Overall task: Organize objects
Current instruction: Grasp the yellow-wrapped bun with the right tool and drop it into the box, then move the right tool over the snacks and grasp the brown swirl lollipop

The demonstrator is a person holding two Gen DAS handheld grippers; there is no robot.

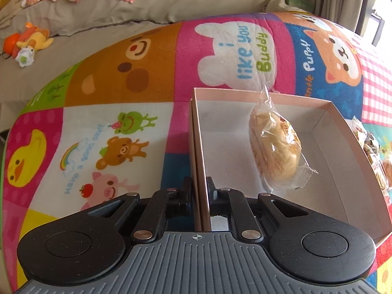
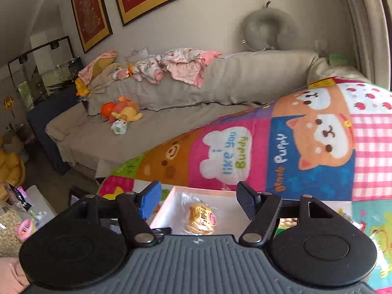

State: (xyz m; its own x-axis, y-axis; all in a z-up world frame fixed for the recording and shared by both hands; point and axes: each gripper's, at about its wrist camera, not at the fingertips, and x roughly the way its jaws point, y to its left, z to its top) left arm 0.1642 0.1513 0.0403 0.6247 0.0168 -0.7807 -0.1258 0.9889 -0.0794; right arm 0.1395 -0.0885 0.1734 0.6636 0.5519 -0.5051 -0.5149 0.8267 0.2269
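Now your left claw (image 1: pixel 200 191) stands clamped on the near wall of the box (image 1: pixel 325 132); the wrapped pastry (image 1: pixel 274 147) sits inside it, below your empty, parted right claw (image 2: pixel 198 199). Loosening that clamp risks tipping the box.

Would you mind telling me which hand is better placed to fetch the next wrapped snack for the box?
Right: its tool is open and empty, while the left tool is clamped on the box wall.

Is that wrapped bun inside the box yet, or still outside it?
Inside. The wrapped bun sits within the walls of the box, alone on its pale floor; the right wrist view shows it there too.
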